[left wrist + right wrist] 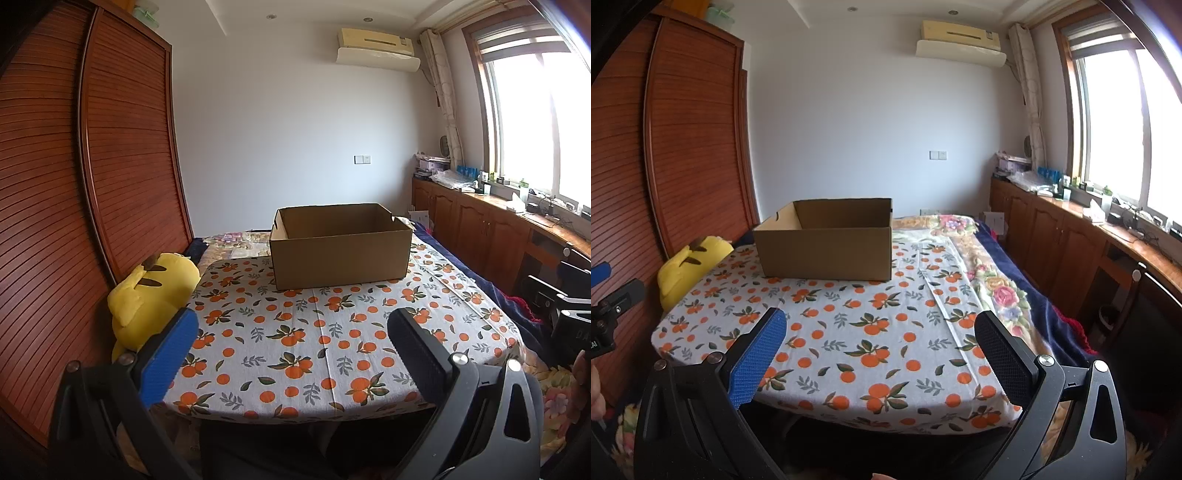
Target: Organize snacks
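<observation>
Both tools, left tool [291, 350] and right tool [881, 349], gape wide and empty, no snacks in sight, only the cardboard box [340, 245] at the bench's [295, 354] far edge: light, stiff-walled, best pinched by a rim.

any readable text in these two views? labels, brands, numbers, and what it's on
"DA": white letters, cut off, on the black device at the right edge of the left wrist view.
"AI": white letters, cut off, on the black mount at the left edge of the right wrist view.
Air conditioner: badge too small to read.
Cardboard box: no print visible.
Bottles and boxes on the window counter: labels too blurred to read.
</observation>
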Motion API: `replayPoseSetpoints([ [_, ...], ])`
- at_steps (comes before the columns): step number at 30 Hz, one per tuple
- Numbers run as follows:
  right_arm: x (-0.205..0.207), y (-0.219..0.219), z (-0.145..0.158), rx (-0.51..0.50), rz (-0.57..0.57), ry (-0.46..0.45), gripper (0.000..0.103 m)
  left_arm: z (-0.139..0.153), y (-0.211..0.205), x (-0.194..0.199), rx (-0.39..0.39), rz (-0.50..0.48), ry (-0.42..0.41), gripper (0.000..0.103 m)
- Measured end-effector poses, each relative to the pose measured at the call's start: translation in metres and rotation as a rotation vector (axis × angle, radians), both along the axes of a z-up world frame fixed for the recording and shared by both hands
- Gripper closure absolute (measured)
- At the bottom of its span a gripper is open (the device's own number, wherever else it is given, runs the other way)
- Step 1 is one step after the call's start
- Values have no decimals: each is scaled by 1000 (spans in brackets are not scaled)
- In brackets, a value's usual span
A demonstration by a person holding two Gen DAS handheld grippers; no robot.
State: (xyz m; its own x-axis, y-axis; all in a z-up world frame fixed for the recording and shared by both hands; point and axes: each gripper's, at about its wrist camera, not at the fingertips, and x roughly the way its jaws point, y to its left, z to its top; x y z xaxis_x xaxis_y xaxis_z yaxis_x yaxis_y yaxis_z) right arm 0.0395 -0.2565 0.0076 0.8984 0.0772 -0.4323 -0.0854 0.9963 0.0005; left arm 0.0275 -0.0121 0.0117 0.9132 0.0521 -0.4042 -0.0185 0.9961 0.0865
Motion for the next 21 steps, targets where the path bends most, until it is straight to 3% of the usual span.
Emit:
replayPoseSetpoints([
  [21,0,-1,-2,7,0,2,0,0,1,0,-4,-1,2,0],
])
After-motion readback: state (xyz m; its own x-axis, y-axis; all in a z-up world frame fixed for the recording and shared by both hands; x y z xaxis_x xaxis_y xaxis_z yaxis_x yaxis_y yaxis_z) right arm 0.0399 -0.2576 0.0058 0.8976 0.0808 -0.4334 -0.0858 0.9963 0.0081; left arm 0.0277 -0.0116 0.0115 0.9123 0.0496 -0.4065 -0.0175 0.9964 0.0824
